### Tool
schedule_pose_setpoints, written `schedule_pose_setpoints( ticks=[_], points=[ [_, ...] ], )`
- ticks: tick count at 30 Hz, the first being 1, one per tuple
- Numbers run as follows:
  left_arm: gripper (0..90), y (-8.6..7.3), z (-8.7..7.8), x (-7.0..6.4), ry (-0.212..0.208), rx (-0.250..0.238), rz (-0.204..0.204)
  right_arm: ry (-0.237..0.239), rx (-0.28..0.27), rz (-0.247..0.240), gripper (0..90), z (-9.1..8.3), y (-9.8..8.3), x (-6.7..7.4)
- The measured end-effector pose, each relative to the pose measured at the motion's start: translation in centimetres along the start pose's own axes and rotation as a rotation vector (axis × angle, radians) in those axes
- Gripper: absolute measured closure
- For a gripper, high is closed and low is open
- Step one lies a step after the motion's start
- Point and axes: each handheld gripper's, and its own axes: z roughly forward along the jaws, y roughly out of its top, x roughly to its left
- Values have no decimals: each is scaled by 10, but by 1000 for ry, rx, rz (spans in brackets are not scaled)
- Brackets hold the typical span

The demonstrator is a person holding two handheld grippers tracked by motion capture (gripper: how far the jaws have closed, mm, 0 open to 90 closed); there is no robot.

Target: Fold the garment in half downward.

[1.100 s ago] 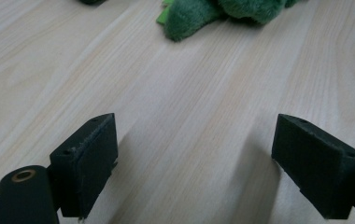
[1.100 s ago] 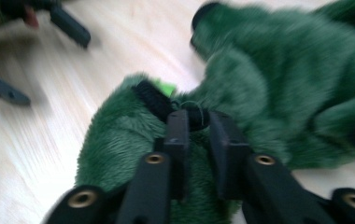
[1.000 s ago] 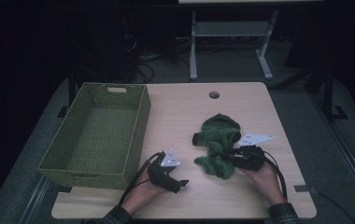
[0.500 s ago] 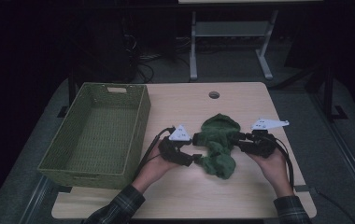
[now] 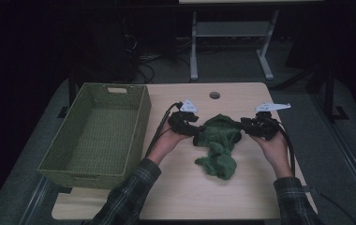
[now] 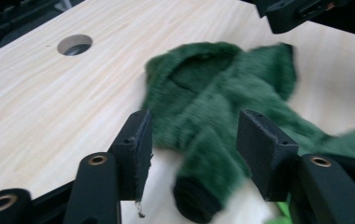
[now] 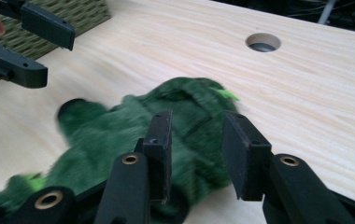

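Observation:
A small fuzzy green sweater (image 5: 218, 136) lies on the wooden table (image 5: 176, 187), its top spread between both grippers. My left gripper (image 5: 196, 131) is at its left side. In the left gripper view a sleeve with a dark cuff (image 6: 196, 200) lies between the jaws of the left gripper (image 6: 196, 140). They have just been closing, and a gap still shows beside the left pad (image 6: 136, 149). My right gripper (image 5: 242, 126) is at the sweater's right side. The jaws of the right gripper (image 7: 196, 140) have just widened a little, and green fabric (image 7: 119, 135) fills the gap between them.
An empty green woven basket (image 5: 87, 178) stands at the table's left. A round cable hole (image 5: 214, 95) sits near the far edge. The person's plaid sleeves come in from the bottom. Beyond the table are a metal stand and cables on the dark floor.
Both hands moved away from the person, the left one from the front of the table over to the sweater's left side. The left jaws narrowed. The sweater's top now stretches wider between the grippers.

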Motion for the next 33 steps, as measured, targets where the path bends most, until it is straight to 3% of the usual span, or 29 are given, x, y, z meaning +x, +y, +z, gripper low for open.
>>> schedule_pose_setpoints(
  ticks=[6, 10, 15, 22, 27, 29, 31, 33],
  points=[
    [499, 1, 25, 20, 20, 19, -29, -22, 35, 51, 628, 18, 3, -18],
    [499, -2, 45, 30, 24, 65, -36, -25, 80, 82, 622, 33, -3, -26],
    [495, -8, 67, 36, 6, 110, -55, -30, 117, 106, 623, 44, -9, -32],
    [552, -18, 81, 40, -22, 163, -62, -27, 161, 114, 695, 51, -16, -39],
    [718, -20, 84, 40, -42, 169, -52, -34, 197, 117, 844, 57, -20, -39],
    [803, -19, 84, 39, -49, 170, -50, -34, 193, 124, 860, 57, -20, -39],
    [884, -17, 82, 37, -27, 169, -43, -35, 193, 121, 867, 56, -19, -38],
    [895, -16, 79, 38, -24, 168, -48, -39, 186, 118, 870, 54, -18, -38]
  ],
)
